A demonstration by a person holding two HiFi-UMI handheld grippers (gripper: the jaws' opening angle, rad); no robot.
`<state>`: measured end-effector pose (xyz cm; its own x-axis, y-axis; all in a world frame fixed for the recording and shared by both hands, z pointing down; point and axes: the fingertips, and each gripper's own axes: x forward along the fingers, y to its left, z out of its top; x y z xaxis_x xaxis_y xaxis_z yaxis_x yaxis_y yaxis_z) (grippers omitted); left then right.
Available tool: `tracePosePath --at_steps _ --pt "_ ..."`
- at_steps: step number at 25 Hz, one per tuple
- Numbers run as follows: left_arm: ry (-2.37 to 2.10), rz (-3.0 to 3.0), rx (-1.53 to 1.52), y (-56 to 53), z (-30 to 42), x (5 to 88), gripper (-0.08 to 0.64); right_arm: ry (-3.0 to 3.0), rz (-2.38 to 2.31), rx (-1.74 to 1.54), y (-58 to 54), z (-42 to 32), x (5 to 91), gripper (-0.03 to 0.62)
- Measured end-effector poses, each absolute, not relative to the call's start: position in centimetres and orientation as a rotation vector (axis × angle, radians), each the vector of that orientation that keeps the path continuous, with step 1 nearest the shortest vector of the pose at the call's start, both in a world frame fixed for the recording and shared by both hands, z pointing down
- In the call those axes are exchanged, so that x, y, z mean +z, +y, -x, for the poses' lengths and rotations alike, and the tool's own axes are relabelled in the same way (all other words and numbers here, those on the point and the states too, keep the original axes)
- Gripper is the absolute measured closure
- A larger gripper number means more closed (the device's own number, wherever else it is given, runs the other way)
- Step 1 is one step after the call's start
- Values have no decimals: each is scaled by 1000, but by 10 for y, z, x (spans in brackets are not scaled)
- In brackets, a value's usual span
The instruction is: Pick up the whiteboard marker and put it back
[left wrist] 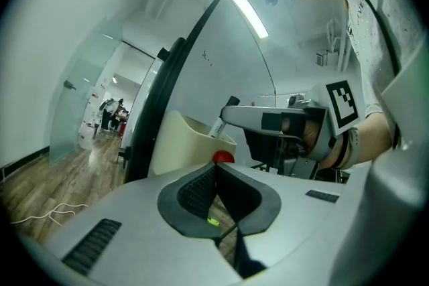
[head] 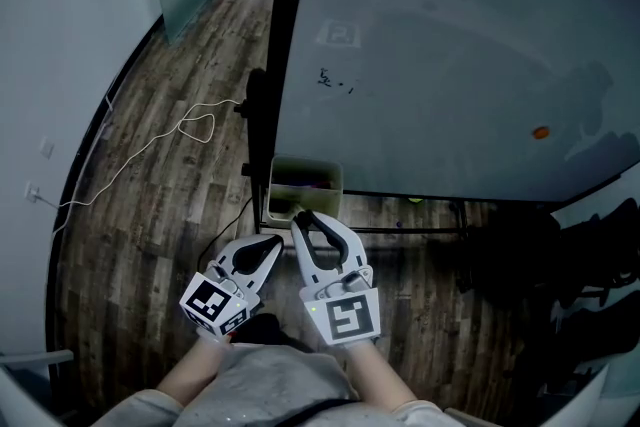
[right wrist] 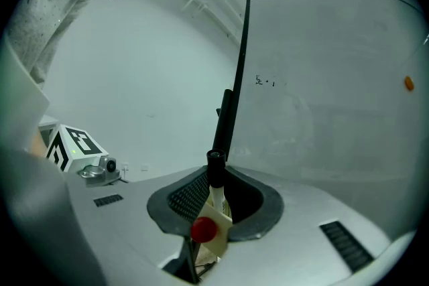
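My right gripper [right wrist: 213, 187] is shut on the whiteboard marker [right wrist: 214, 177], which stands upright between the pads with its black cap on top and white barrel below. In the left gripper view the marker [left wrist: 218, 125] hangs just over the rim of a beige holder [left wrist: 177, 144] that carries a red knob [left wrist: 223, 157]. The head view shows that holder [head: 305, 177] at the whiteboard's lower left corner, with the right gripper [head: 303, 218] just before it. My left gripper [head: 272, 242] stays beside it, jaws shut and empty [left wrist: 214, 171].
The whiteboard [head: 450, 45] on its black stand fills the right, with small scribbles and an orange magnet [head: 540, 132]. A white cable [head: 150, 147] lies on the wooden floor at left. Dark objects [head: 520, 255] crowd the floor under the board's right side.
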<state>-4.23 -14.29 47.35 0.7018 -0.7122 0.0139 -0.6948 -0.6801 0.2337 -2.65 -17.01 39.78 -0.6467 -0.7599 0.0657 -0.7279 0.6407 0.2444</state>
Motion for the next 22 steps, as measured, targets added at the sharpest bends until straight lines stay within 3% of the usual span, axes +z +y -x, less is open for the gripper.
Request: tracePosePath --at_steps 22 --pt "-1115 -2683 -114 -144 42 478 545 -2624 -1200 -308 -173 32 409 514"
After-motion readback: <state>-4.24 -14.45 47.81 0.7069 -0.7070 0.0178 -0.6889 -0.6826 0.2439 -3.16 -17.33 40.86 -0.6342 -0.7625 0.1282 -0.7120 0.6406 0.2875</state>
